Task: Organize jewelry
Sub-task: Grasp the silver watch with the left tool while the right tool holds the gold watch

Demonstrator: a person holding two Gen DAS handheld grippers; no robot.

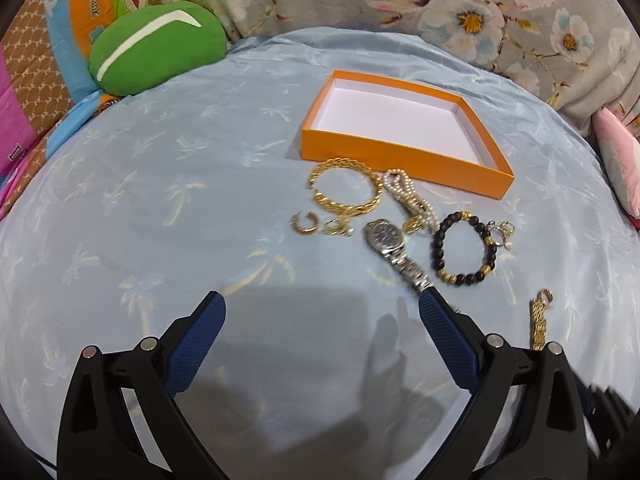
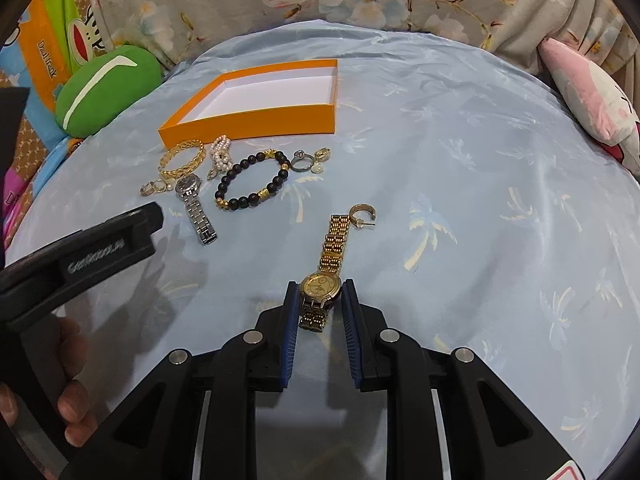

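Right tongs (image 2: 320, 294) narrowed onto gold watch (image 2: 320, 285), pads at both sides of its face, lower centre of frame; strap runs up to a hoop earring (image 2: 363, 215). Left tongs (image 1: 322, 312) spread wide, gripping nothing, right tip just by silver watch (image 1: 394, 252) strap. Orange box (image 1: 404, 132) upper centre, jewelry pile just below its near wall. Bare blue sheet (image 1: 140, 200) left.

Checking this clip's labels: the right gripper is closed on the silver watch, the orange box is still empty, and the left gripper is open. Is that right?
Not quite. The right gripper is closed on the gold watch, as the right wrist view shows; the silver watch lies untouched beside the black bead bracelet. The orange box is indeed empty, and the left gripper is open.
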